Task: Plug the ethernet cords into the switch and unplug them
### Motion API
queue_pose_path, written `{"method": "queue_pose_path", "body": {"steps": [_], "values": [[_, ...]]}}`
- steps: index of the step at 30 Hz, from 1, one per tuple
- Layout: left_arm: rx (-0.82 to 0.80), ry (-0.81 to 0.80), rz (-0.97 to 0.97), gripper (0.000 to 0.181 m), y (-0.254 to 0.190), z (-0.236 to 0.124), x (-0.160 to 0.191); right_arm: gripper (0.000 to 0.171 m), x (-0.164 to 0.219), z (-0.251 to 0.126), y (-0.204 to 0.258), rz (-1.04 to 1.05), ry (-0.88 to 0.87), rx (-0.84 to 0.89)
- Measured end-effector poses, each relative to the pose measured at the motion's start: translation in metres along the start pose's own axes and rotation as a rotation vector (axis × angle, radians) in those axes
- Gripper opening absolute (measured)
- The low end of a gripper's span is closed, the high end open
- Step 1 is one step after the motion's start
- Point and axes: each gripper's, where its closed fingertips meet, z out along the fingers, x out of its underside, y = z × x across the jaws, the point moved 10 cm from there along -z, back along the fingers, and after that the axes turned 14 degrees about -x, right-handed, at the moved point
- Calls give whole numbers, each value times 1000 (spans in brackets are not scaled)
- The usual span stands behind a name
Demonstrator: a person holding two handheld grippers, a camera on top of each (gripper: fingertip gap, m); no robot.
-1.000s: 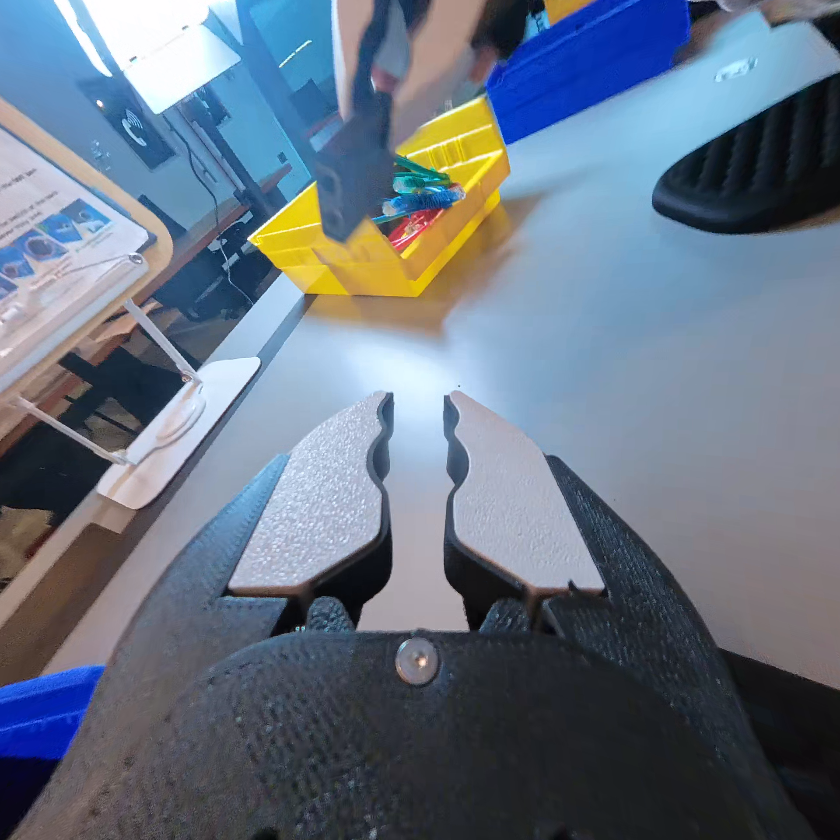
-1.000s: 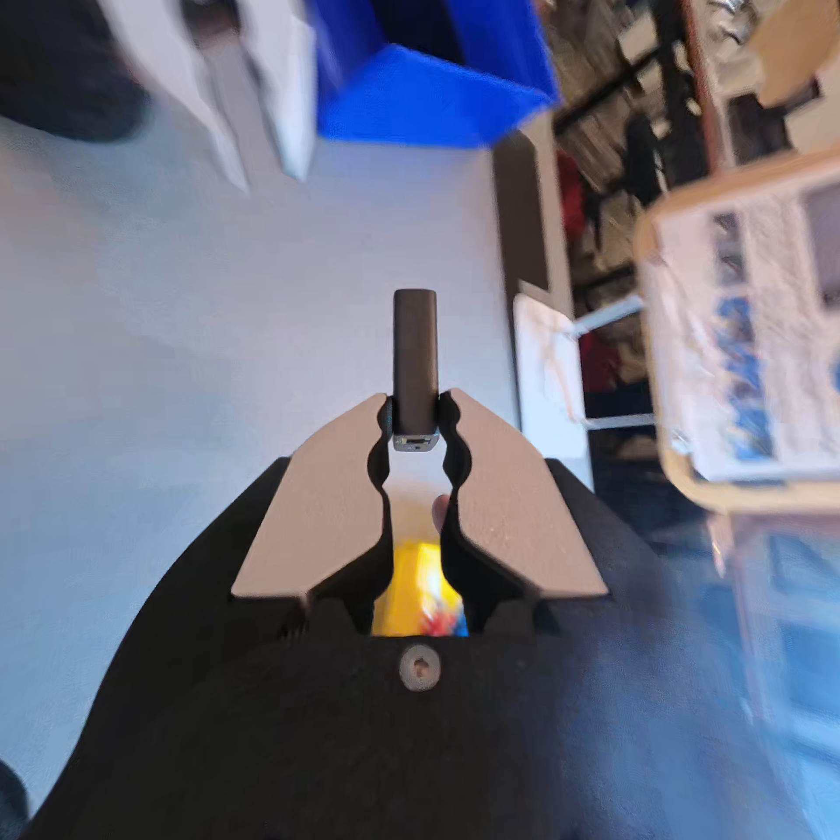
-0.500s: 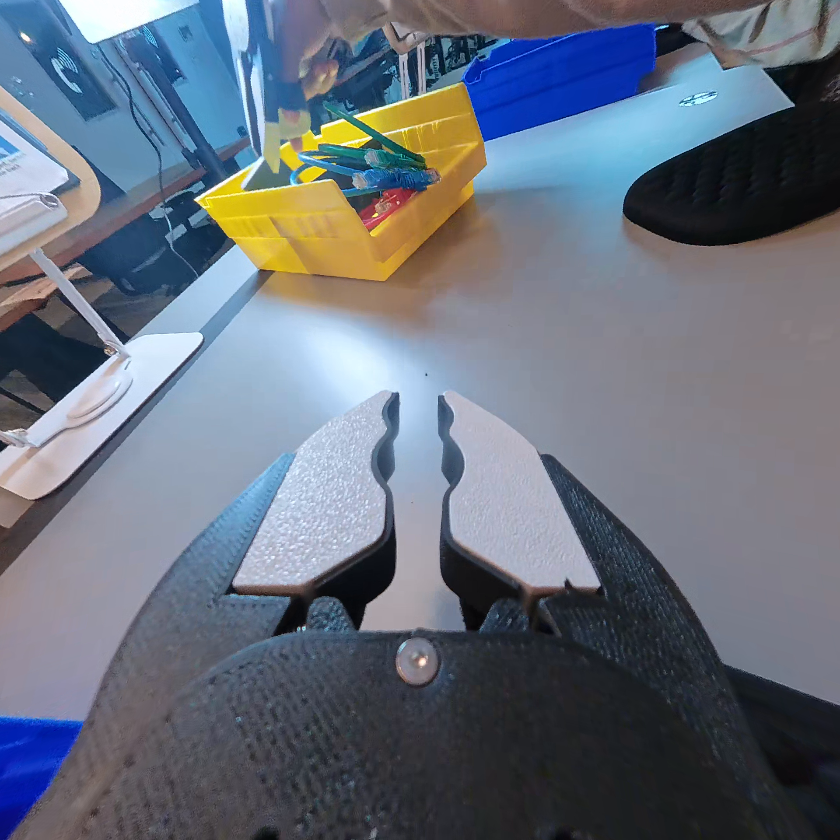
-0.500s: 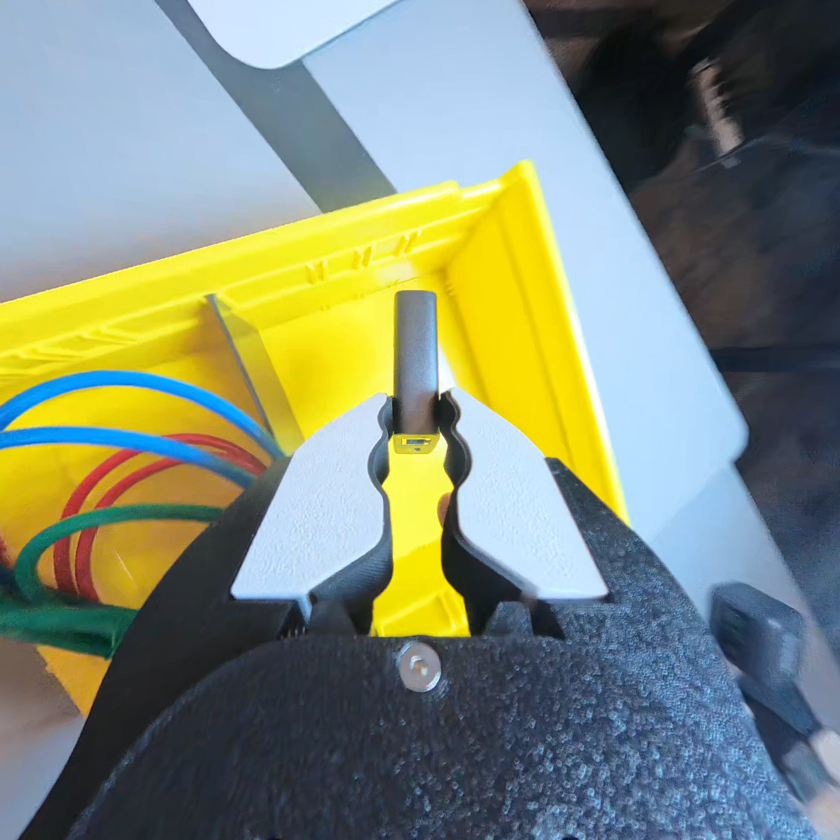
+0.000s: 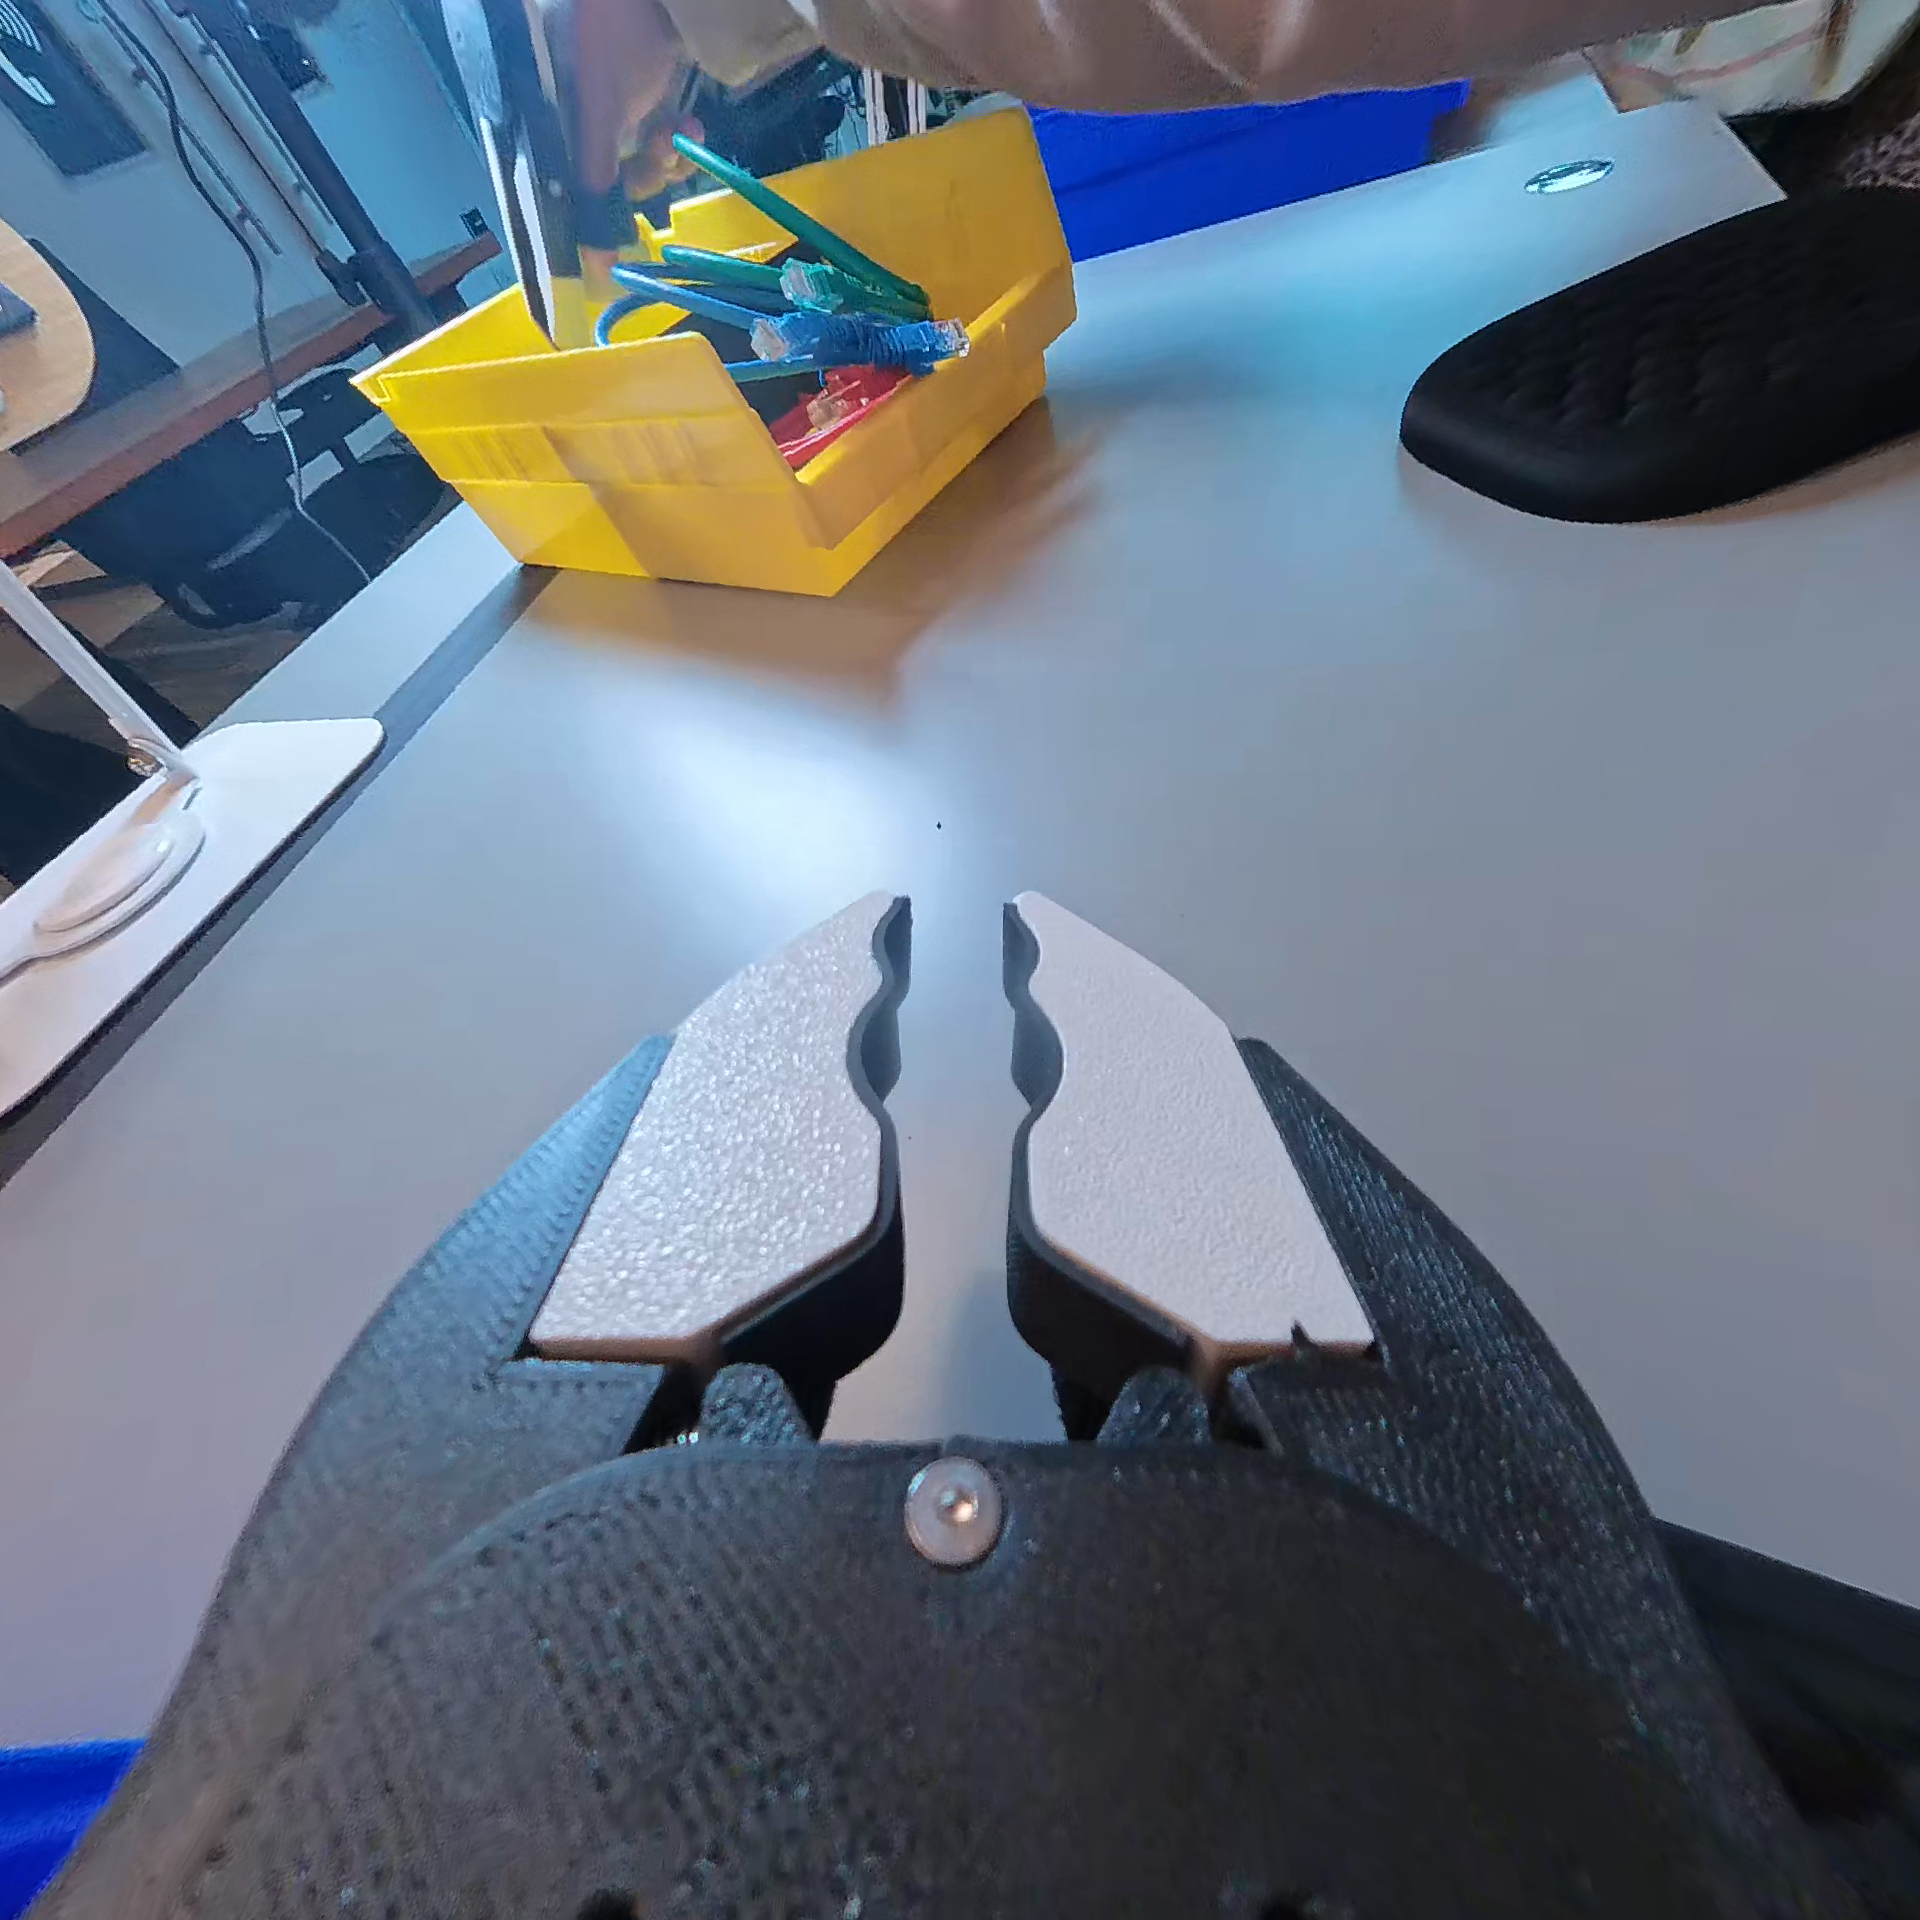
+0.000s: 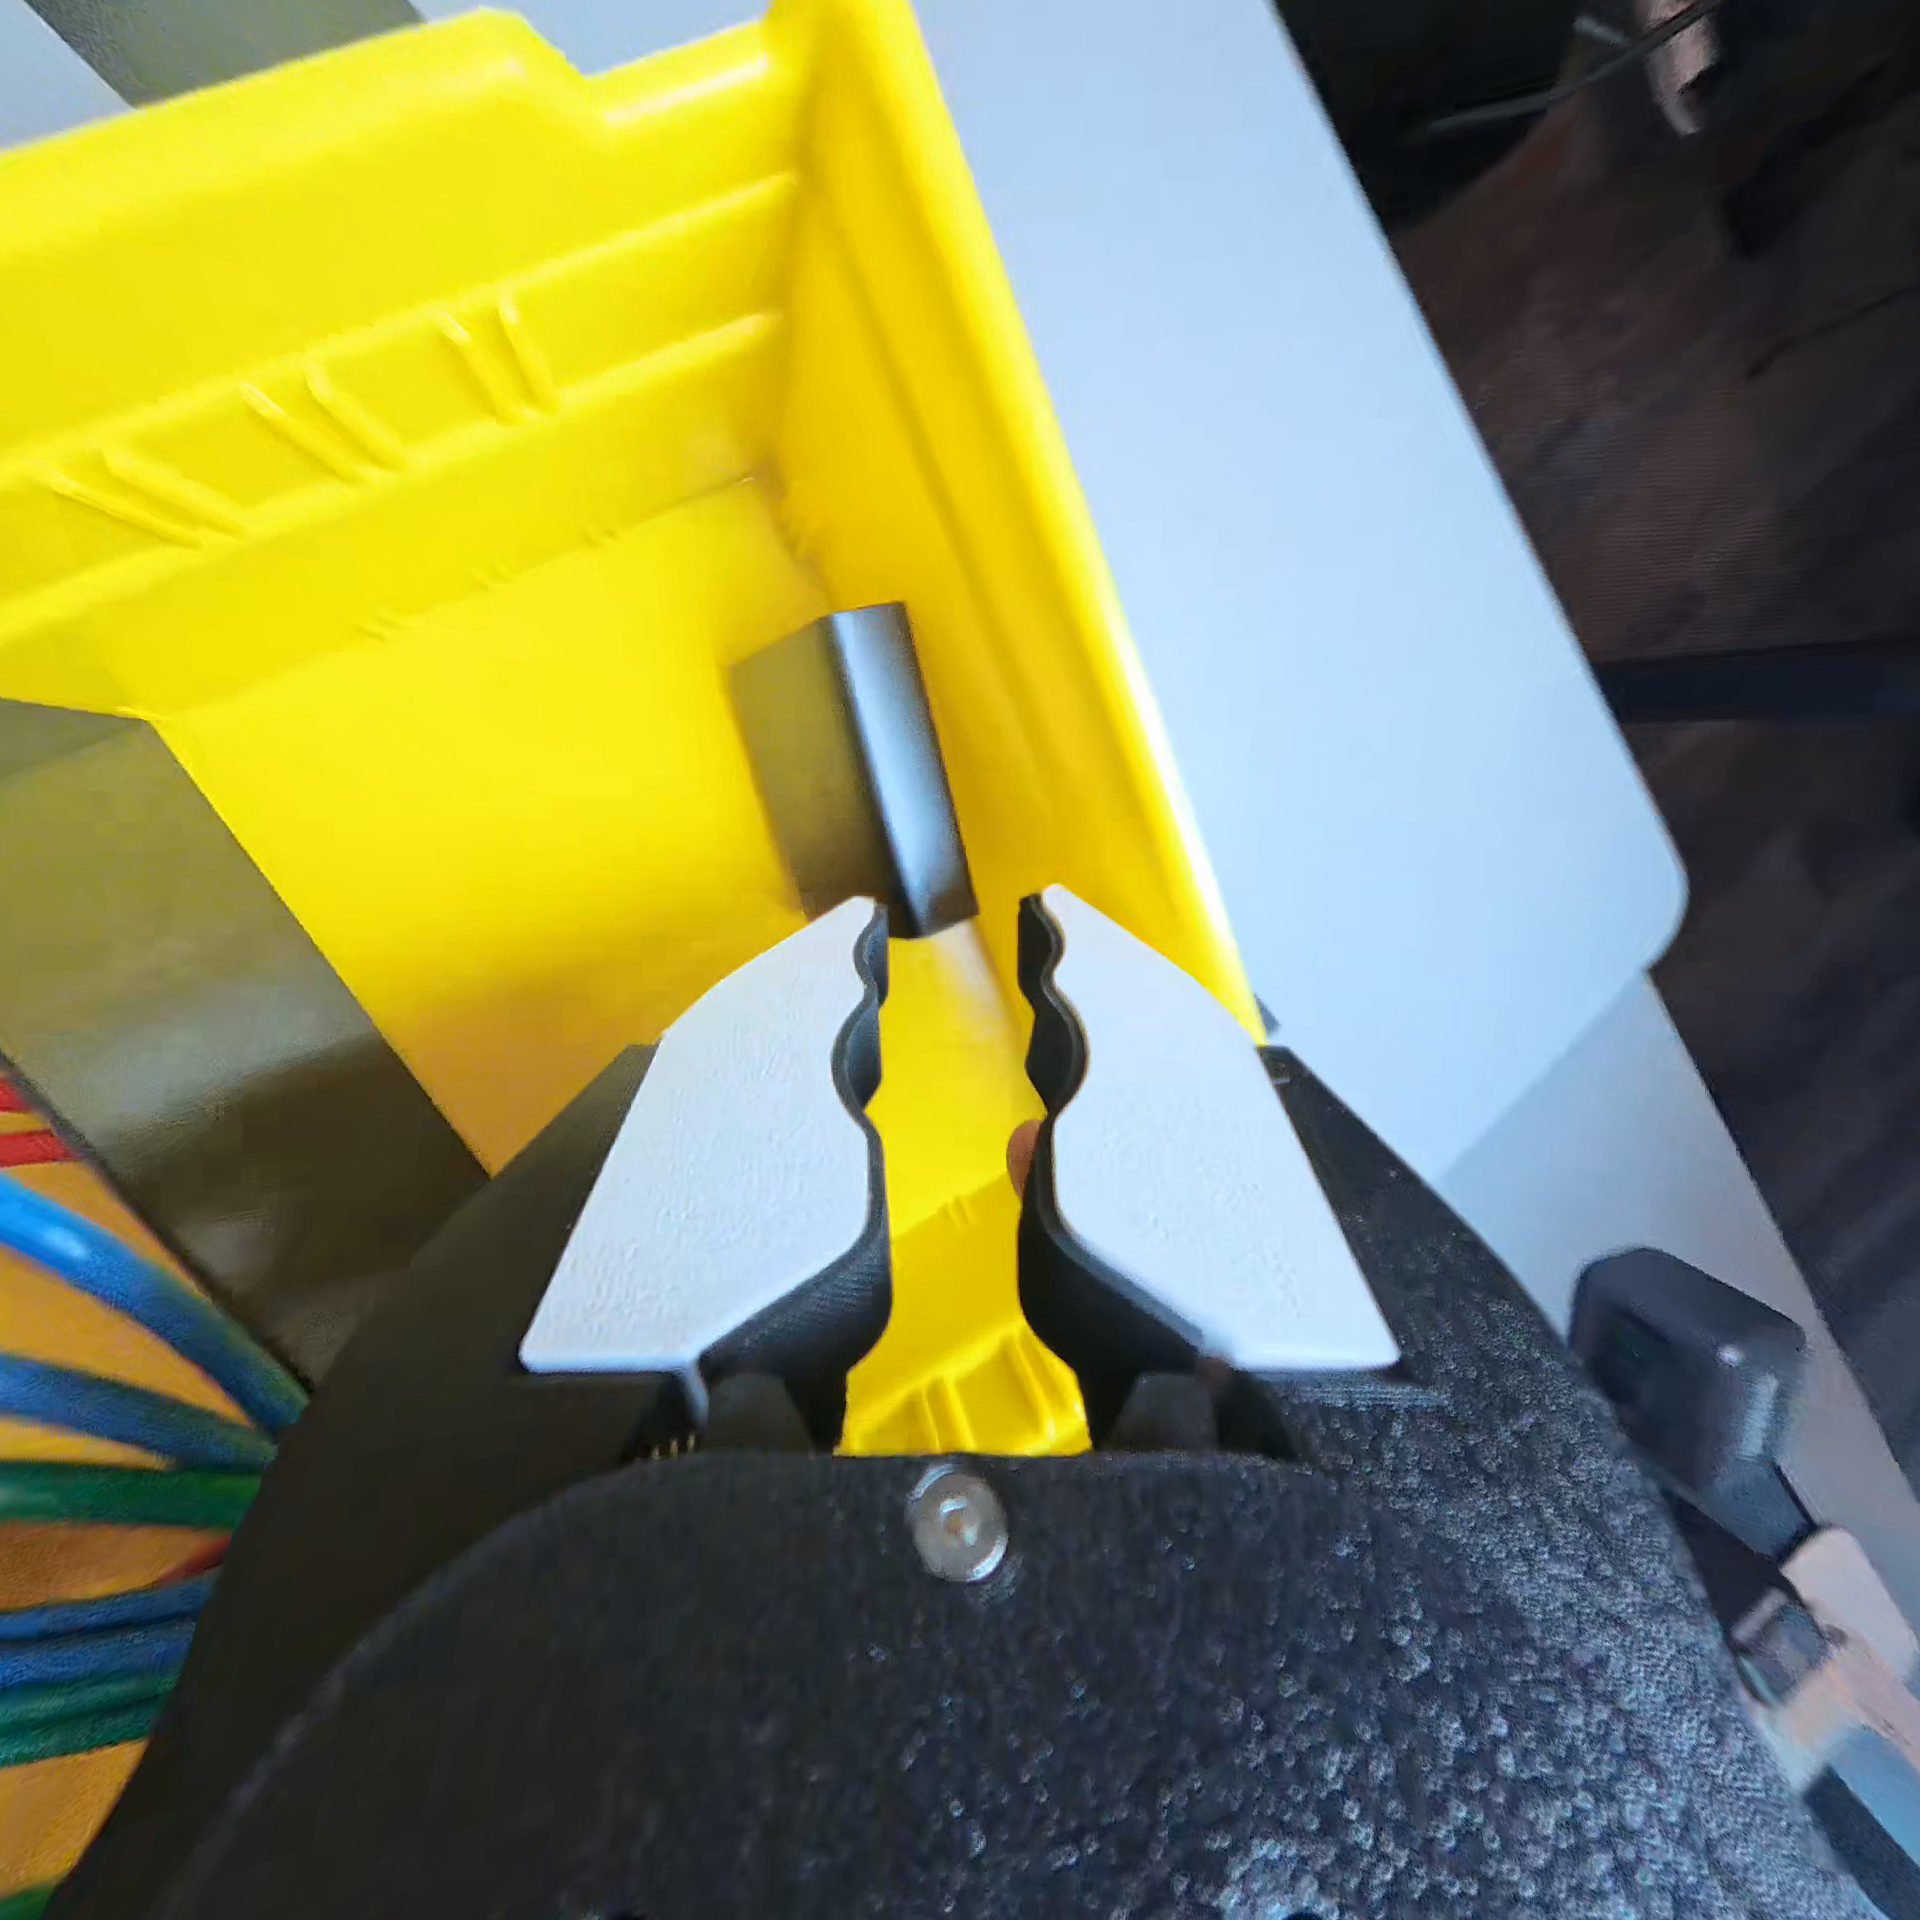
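The dark grey switch [image 6: 883,769] stands tilted in the corner of the yellow bin [image 6: 416,364], just beyond my right gripper [image 6: 951,904]. The right gripper's jaws are apart and hold nothing. Blue cords [image 6: 83,1351] and green cords [image 6: 83,1496] lie in the bin at the left. In the left wrist view the yellow bin [image 5: 644,447] sits far left on the table with blue [image 5: 852,338], green [image 5: 800,223] and red [image 5: 842,400] cords sticking out. The right gripper [image 5: 530,208] reaches into it from above. My left gripper [image 5: 956,909] hovers low over the table, slightly open and empty.
A grey table [image 5: 1299,831] has its edge at the left. A white stand base [image 5: 187,821] lies by that edge. A black padded rest [image 5: 1683,364] sits far right, and a blue bin [image 5: 1247,156] stands behind the yellow one. A person's arm [image 5: 1039,52] crosses above. The gap from one gripper's tips to the other's is roughly 50 cm.
My right gripper carried the switch down into the bin's corner, then opened and let go of it. The left gripper stayed nearly still over the table.
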Motion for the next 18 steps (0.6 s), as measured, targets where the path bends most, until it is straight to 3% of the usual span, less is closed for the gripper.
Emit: {"method": "queue_pose_path", "body": {"steps": [6,11,15,18], "values": [[-46,-10,35,18,0,-7,-6,28,10,-71,32,-53,-174,182],[-214,20,140,23,20,-39,-32,31,27,-121,122,-171,-380,197],[-394,85,143,34,43,-83,-39,33,57,-115,195,-260,-312,187],[-483,271,166,49,52,-105,-17,36,79,-95,237,-282,-253,133]]}}
